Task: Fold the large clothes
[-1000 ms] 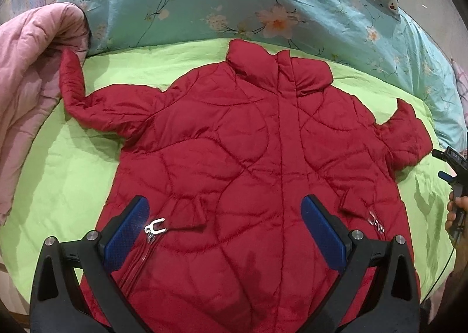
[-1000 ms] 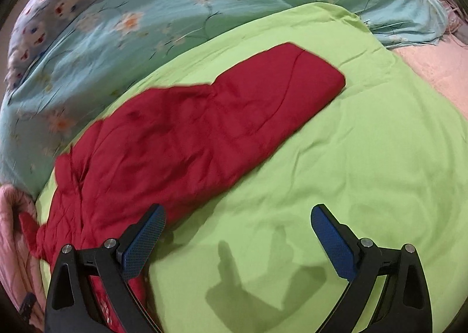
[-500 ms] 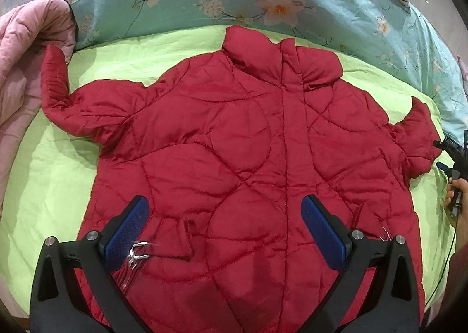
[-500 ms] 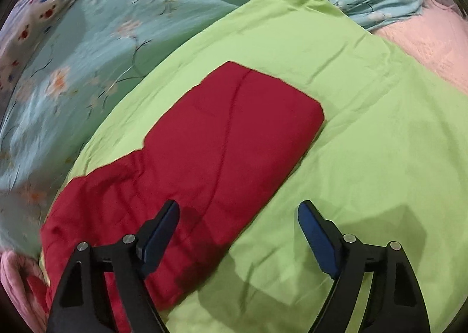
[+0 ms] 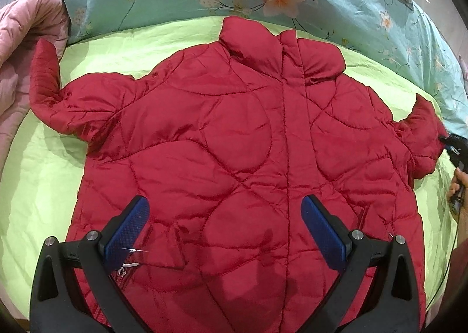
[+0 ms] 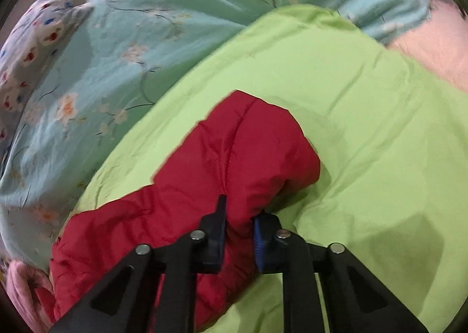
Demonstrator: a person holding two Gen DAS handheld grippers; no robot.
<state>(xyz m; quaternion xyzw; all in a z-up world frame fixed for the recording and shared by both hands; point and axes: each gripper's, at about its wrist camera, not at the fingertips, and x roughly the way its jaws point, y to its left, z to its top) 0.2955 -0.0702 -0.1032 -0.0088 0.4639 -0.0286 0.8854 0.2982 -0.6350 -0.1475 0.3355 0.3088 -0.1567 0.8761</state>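
While the right claw (image 6: 238,230) closes on it, red jacket sleeve (image 6: 248,151) between blue pads (image 6: 258,241).

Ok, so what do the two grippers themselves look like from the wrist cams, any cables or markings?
Both match: black plastic linkage arms with triangular cut-outs and silver pivot pins, ending in flat blue textured pads. The left gripper shows both pads clearly; the right gripper shows mostly one blue pad edge. No markings are visible. In the left view, a thin dark cable hangs by the hand at the right edge.

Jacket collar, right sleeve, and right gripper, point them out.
collar (image 5: 280,49), left wrist view, its middle.
sleeve (image 6: 251,146), right wrist view, cuff end.
right gripper (image 6: 239,224), right wrist view, closing on sleeve fabric.
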